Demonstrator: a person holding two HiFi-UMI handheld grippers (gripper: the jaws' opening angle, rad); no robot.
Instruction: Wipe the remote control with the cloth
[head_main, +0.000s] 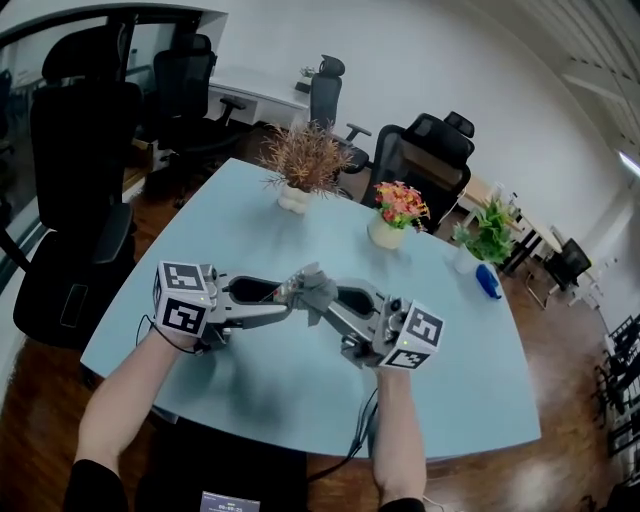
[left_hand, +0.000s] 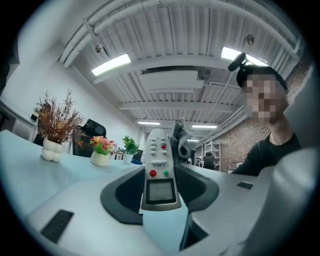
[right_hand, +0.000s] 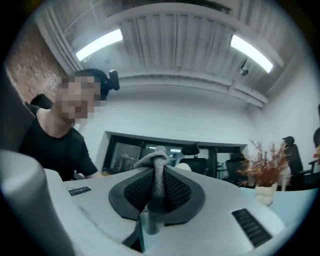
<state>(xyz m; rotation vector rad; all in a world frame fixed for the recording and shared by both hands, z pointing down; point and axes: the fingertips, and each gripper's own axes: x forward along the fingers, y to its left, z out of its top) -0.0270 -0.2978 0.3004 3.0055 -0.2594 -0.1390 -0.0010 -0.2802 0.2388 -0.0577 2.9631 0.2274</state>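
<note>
My left gripper (head_main: 272, 297) is shut on a white remote control (left_hand: 159, 170), which stands between the dark pads with its small screen near the camera and its red and green buttons above. In the head view only the remote's far end (head_main: 290, 292) shows, touching the grey cloth (head_main: 314, 290). My right gripper (head_main: 328, 300) is shut on that cloth, and the cloth (right_hand: 156, 185) runs as a knotted bunch between its black pads. Both grippers meet tip to tip above the light blue table (head_main: 230, 215). From the left gripper view the cloth (left_hand: 179, 140) peeks past the remote's top.
A dried-plant pot (head_main: 301, 165), a flower pot (head_main: 395, 215), a green plant (head_main: 485, 235) and a blue object (head_main: 488, 281) stand along the table's far side. Black office chairs (head_main: 85, 180) ring the table. A person's dark-sleeved torso (left_hand: 272, 150) shows behind the grippers.
</note>
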